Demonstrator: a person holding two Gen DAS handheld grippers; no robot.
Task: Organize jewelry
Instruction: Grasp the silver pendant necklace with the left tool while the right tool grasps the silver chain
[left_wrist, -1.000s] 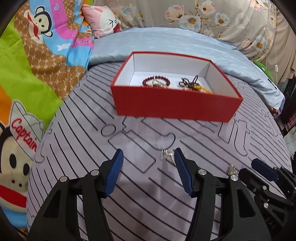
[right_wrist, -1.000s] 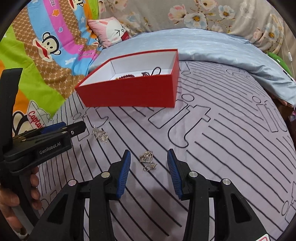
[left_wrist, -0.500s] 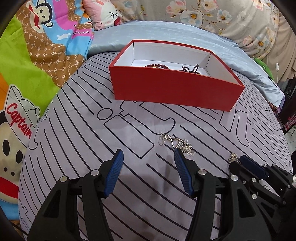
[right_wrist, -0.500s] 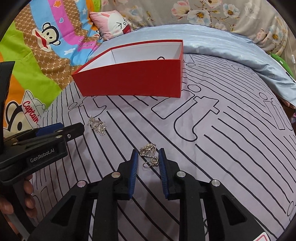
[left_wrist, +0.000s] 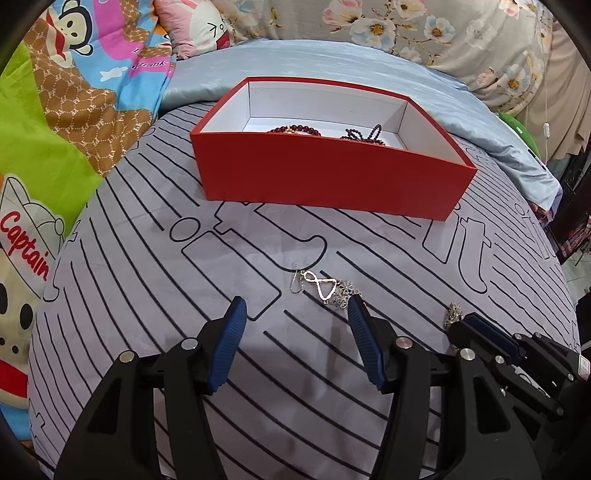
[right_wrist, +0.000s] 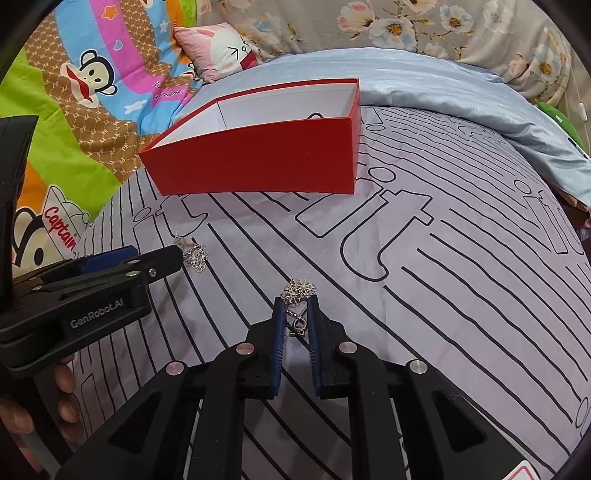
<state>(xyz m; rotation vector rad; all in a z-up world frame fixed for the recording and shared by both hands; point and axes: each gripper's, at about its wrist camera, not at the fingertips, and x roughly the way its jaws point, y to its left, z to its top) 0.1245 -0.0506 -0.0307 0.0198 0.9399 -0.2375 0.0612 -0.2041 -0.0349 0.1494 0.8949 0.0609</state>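
Observation:
A red box (left_wrist: 332, 177) with a white inside stands on the striped grey bedsheet and holds a dark red bead bracelet (left_wrist: 295, 130) and a dark beaded piece (left_wrist: 362, 133). The box also shows in the right wrist view (right_wrist: 258, 162). A silver earring (left_wrist: 321, 290) lies on the sheet just ahead of my open left gripper (left_wrist: 295, 314), near its right finger. My right gripper (right_wrist: 296, 304) has its jaws closed narrowly around a second silver flower earring (right_wrist: 298, 290), whose flower end sticks out past the tips. The first earring shows left in that view (right_wrist: 194, 253).
A cartoon-print blanket (left_wrist: 55, 129) lies to the left and a pale blue quilt (left_wrist: 332, 62) behind the box. A pink pillow (right_wrist: 218, 48) sits at the back. The other gripper shows at each view's side (left_wrist: 480, 332) (right_wrist: 110, 273).
My right gripper has moved onto the flower earring and closed its jaws around it. My left gripper has come closer to the first earring and stays open.

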